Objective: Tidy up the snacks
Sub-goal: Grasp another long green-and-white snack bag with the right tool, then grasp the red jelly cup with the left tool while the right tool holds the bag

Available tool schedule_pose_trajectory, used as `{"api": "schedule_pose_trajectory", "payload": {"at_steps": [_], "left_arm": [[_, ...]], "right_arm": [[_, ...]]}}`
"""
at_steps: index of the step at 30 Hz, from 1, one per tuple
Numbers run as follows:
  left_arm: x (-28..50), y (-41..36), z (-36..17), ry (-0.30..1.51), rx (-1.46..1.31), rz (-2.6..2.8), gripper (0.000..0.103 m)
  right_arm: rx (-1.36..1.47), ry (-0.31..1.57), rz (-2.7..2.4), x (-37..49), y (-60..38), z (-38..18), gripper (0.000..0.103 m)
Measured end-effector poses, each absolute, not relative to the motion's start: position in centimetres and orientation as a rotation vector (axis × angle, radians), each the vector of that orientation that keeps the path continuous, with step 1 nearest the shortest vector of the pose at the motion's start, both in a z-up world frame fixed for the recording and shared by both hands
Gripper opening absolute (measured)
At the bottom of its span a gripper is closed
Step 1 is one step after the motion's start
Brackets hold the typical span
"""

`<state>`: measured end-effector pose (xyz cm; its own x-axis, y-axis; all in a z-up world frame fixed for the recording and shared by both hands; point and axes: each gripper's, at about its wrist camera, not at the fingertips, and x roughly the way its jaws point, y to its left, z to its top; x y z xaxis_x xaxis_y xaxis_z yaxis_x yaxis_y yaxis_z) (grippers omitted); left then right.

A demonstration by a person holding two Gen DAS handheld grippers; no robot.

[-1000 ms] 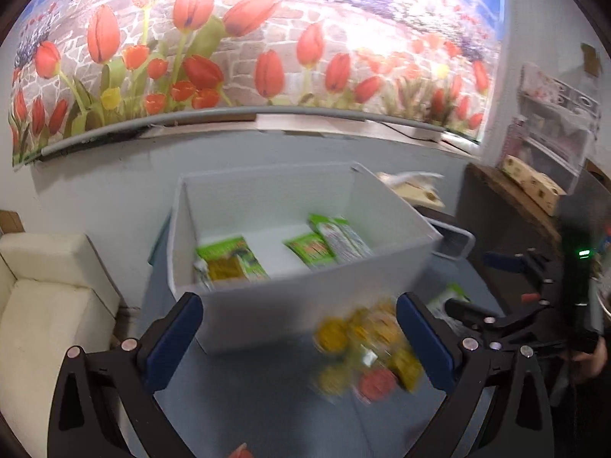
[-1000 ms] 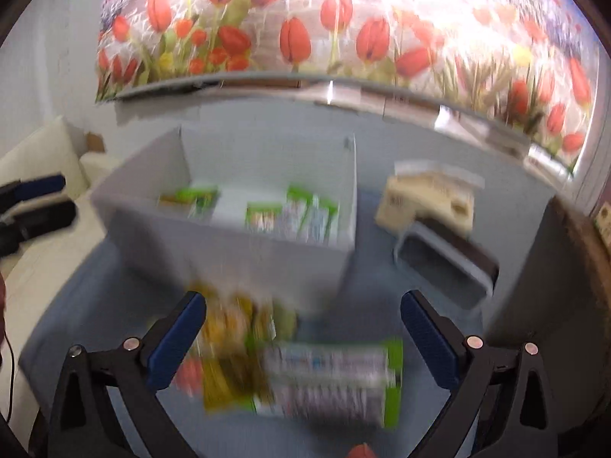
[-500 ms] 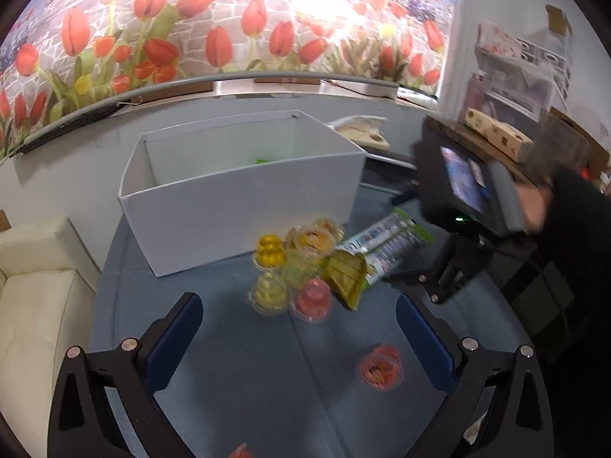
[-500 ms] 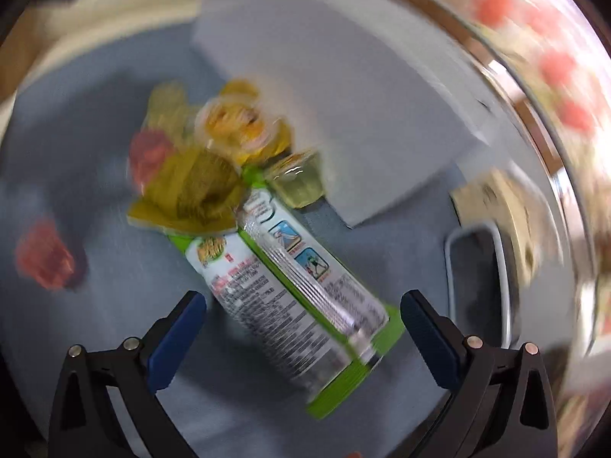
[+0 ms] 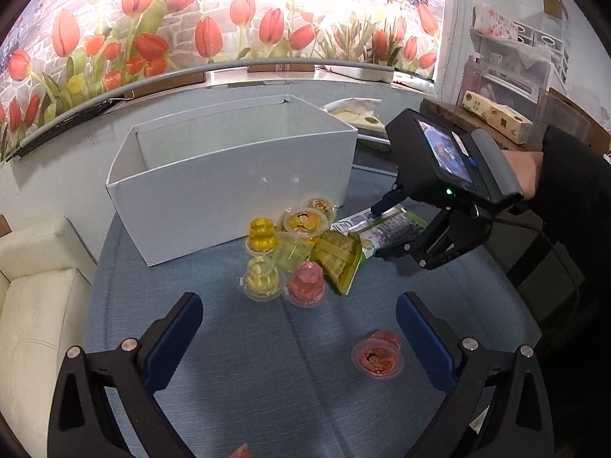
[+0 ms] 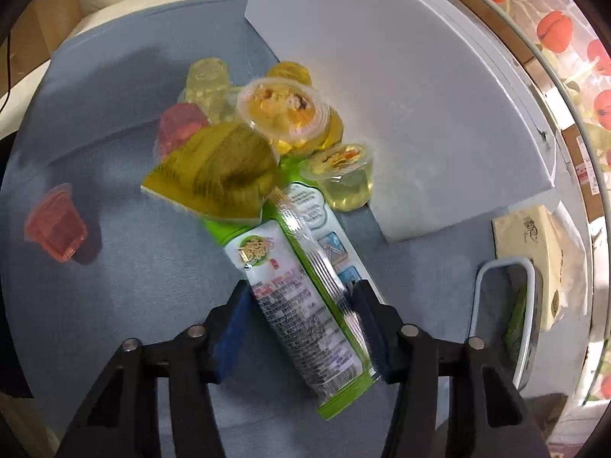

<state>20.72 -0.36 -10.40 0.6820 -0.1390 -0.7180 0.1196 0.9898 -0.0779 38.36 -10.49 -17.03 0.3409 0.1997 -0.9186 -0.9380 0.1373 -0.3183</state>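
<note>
A white and green snack packet [image 6: 301, 297] lies on the blue table, and my right gripper [image 6: 301, 328] is closed around its near half; it shows in the left wrist view [image 5: 385, 229] too. A yellow-green pouch [image 6: 217, 175] and several jelly cups [image 5: 282, 263] are piled in front of the white box [image 5: 229, 187]. One red jelly cup [image 5: 378, 355] sits apart. My left gripper [image 5: 298, 339] is open and empty above the table, short of the pile.
A grey tray [image 6: 508, 320] and a beige tissue box [image 6: 542, 252] sit right of the white box. A cream sofa [image 5: 34, 297] borders the table on the left. The person's arm [image 5: 565, 198] reaches in from the right.
My right gripper has come down over the snack packet and closed onto it. My left gripper has pulled back and risen, so the box interior is out of sight.
</note>
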Motion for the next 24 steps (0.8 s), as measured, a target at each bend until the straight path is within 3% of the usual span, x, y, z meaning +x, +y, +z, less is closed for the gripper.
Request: {"api": "schedule_pose_trajectory", "payload": {"at_steps": [9,24], "left_arm": [[20.5,-1.8,-10.9,0.813,-0.015,-0.160,0.103],[20.2,-4.4,-13.5,0.861,-0.004,-0.171,0.103]], "right_arm": [[-0.997,0.827,0.845,35.7,-12.9,-15.5,0.057],[-0.448,0.933,0.497,29.0,-17.1,-16.0,0.053]]}}
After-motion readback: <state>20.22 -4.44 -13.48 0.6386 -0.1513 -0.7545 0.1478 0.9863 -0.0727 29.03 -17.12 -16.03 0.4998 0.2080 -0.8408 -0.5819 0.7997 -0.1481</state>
